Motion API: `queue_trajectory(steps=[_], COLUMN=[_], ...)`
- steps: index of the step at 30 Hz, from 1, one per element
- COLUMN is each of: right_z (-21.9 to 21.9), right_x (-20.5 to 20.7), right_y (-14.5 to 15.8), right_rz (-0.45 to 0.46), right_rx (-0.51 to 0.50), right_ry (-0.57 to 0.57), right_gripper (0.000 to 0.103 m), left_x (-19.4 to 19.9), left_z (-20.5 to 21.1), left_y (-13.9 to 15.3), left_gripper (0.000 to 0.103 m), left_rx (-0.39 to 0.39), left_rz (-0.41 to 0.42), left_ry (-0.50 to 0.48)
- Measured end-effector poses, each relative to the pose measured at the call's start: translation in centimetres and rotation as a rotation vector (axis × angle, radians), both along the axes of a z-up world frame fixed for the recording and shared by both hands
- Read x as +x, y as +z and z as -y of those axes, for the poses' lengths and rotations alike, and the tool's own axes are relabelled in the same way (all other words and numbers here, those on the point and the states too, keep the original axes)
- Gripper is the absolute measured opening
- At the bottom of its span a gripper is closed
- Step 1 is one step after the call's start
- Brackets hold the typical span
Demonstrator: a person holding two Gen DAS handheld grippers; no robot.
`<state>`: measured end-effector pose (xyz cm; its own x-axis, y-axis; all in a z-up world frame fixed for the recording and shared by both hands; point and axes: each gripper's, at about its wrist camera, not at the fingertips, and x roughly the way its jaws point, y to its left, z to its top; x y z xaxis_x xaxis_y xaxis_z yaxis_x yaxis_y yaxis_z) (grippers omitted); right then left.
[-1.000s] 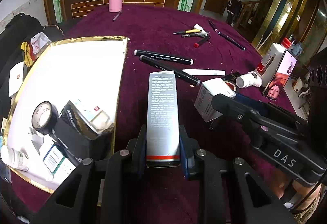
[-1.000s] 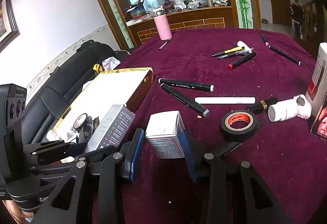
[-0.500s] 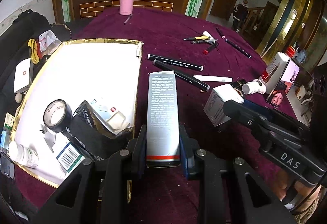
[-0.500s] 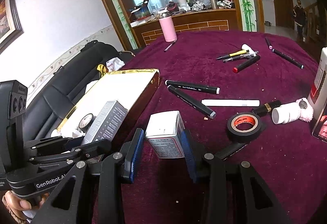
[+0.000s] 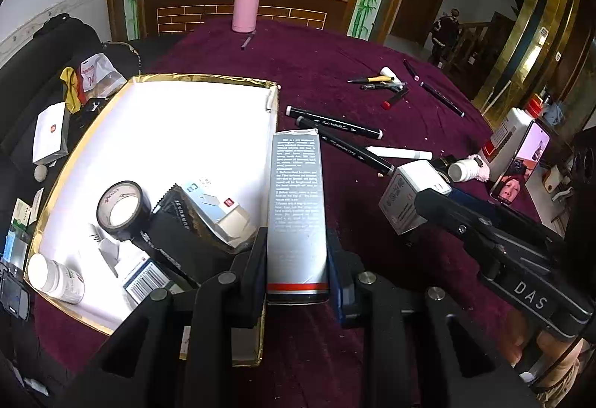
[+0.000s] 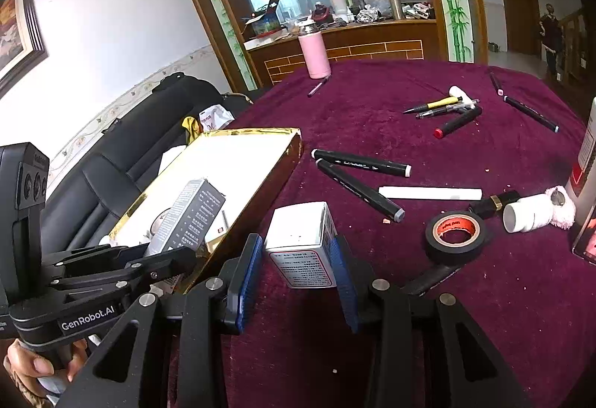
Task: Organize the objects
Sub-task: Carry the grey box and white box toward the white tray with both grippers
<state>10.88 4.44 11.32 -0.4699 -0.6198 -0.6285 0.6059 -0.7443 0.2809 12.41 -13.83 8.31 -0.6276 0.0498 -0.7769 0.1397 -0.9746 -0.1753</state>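
Left wrist view: left gripper point(image 5: 298, 272) fingers pinch a tall grey carton point(image 5: 297, 210), silver with white print and a red band near its base.
Change: carton has drifted toward the gold-rimmed tray point(image 5: 201, 78), now over its near corner; drop-off looks close.
Right gripper point(image 6: 296, 261): fingers clamp a small white box point(image 6: 302, 248) above the counter point(image 6: 372, 102).
Beyond: markers point(image 5: 335, 127) lie loose, unsorted.

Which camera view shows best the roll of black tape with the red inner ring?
The right wrist view: the black tape roll lies unobstructed on the purple cloth, red core visible. In the left wrist view I cannot find it; the right tongs likely hide it.
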Motion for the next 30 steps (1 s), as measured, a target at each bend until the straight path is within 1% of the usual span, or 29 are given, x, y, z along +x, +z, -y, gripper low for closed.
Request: queue_trajectory(steps=[18, 30], right_z=[1.5, 3.8], right_x=[0.5, 0.7], right_y=[0.6, 0.8], right_rz=[-0.020, -0.032], right_rx=[0.003, 0.011], right_ry=[0.036, 0.083], right_gripper=[0.042, 0.042], left_x=[0.6, 1.4], left_z=[2.1, 5.4], left_y=[0.5, 1.0], left_gripper=[0.027, 0.027], left_rx=[-0.002, 0.000], left_rz=[-0.010, -0.023], left_ry=[0.048, 0.115])
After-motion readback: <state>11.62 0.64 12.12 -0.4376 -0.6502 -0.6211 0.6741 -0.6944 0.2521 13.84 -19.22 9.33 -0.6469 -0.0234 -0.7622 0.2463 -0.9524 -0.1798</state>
